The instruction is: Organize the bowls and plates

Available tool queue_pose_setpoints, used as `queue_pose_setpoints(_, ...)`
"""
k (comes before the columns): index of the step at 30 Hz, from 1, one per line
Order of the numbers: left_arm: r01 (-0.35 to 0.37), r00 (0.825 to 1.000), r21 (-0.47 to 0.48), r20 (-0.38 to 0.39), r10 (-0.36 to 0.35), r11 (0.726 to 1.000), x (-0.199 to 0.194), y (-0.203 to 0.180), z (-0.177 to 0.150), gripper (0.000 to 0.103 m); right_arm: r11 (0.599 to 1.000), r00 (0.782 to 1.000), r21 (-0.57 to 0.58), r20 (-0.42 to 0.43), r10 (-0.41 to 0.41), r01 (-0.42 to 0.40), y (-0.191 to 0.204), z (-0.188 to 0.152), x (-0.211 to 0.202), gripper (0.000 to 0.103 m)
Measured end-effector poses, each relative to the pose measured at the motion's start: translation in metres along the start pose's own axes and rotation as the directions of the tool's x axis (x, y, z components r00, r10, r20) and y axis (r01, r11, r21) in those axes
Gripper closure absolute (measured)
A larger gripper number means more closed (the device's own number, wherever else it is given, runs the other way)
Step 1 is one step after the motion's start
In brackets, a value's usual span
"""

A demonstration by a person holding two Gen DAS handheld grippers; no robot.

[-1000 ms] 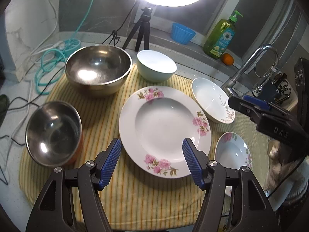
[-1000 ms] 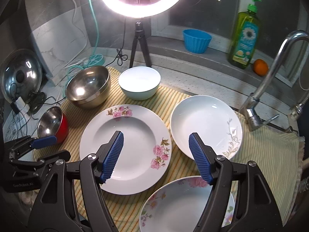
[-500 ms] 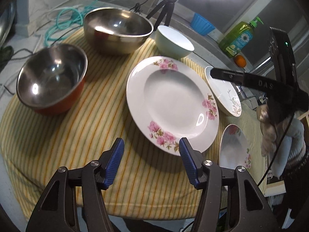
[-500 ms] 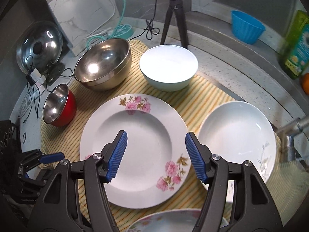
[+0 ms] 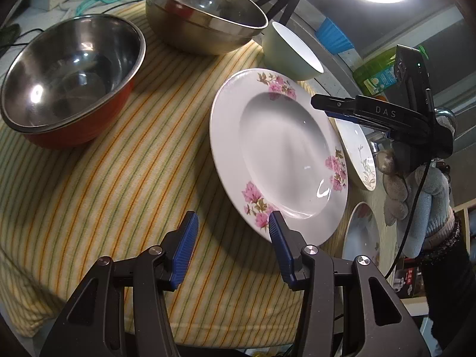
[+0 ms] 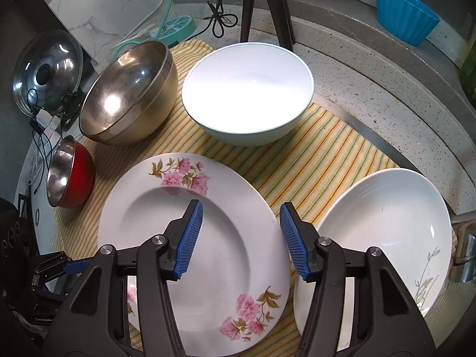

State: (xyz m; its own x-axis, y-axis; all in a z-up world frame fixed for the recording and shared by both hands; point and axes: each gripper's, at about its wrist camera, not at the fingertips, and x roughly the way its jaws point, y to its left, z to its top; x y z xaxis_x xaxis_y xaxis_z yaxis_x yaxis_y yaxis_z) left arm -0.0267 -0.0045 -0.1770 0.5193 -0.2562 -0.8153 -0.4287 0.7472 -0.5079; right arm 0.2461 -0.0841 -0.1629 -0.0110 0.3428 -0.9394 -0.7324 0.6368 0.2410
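Right wrist view: the right gripper (image 6: 241, 238) straddles the rim of the floral plate (image 6: 232, 208), jaws closing but gripping nothing yet (likely to lift it for stacking). Left gripper (image 5: 230, 247), also closing and empty, flanks the plate's near edge on the striped cloth (image 5: 119, 178).

On the striped yellow cloth (image 6: 321, 163), the flowered white plate (image 6: 226, 238) lies before the pale ceramic bowl (image 6: 247, 92), with the large steel bowl (image 6: 128, 98) left of that bowl.
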Motion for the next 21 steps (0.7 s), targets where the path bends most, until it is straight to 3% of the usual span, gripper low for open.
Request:
queue_pose_setpoints(5,0.018,1.000,-0.005,-0.013,-0.018,1.000,0.006,0.000,0.003,0.060,1.000,1.000,-0.007,-0.024,0.004,-0.004,-0.002,0.005,0.010,0.046)
queue_pose_setpoints(13,0.040,0.999,0.009,-0.022,-0.039,0.999,0.015,-0.005,0.006,0.073,1.000,0.999,-0.013,-0.054,0.008,-0.009,-0.004,0.009,0.021,0.049)
queue_pose_setpoints(21,0.044,0.999,0.031,-0.016,-0.043,0.999,0.016,-0.010,0.008,0.078,1.000,0.998,-0.010,-0.056,0.004,-0.004,-0.002,0.009,0.023,0.050)
